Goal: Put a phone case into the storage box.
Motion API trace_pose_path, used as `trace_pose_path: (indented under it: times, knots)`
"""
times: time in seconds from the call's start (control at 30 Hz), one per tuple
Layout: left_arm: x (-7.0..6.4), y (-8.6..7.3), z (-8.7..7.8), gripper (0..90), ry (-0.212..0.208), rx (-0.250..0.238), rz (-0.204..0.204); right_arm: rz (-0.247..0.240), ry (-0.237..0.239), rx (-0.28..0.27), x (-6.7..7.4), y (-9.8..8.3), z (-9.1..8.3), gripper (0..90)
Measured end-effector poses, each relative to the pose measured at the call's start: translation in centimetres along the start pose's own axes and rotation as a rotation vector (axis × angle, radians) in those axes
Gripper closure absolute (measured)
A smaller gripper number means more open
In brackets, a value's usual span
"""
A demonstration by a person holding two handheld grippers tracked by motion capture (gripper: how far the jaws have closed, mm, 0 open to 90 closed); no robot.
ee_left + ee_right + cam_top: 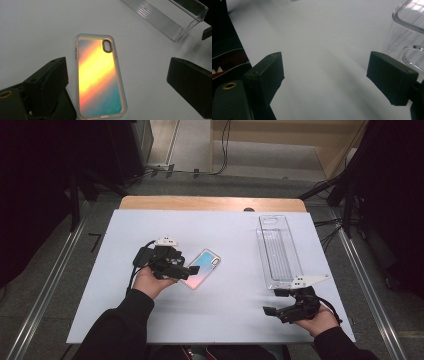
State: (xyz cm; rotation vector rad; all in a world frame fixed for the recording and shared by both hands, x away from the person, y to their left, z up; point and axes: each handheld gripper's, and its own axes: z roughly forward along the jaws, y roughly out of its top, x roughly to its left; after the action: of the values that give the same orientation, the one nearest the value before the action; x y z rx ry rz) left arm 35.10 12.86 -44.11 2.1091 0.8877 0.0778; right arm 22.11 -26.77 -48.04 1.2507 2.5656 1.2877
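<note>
A phone case [203, 268] with an iridescent orange-to-teal back lies flat on the white table [230, 320], left of centre. My left gripper [186, 271] hovers at its left end, open, jaws apart. In the left gripper view the phone case [98, 77] lies on the table between and beyond the two black jaws, touched by neither. A clear plastic tray [278, 251] lies lengthwise at the right. My right gripper [272, 302] rests near the table's front right, just below the tray's near end, open with only bare table between its jaws [324, 82].
The clear tray [165, 17] has tall transparent walls, and its rim [407, 22] rises close to my right jaw. A wooden strip [212, 203] runs along the table's far edge. Cables and dark stands [345, 195] surround the table on the floor.
</note>
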Motion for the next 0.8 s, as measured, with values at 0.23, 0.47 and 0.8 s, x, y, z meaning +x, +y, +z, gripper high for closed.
trace_pose_path:
  times: [0.23,0.47,0.8]
  knots:
    - [0.6,0.8,2.2,4.1,0.025,0.024,0.021,-0.001,0.0,0.001,0.0,0.0,0.0,12.6]
    - [0.8,1.0,3.7,5.3,0.047,0.031,0.024,0.0,0.001,0.0,0.0,0.0,0.0,12.6]
    - [0.7,0.7,5.3,5.4,0.069,0.021,0.013,-0.001,0.0,-0.001,0.0,0.0,-0.1,12.6]
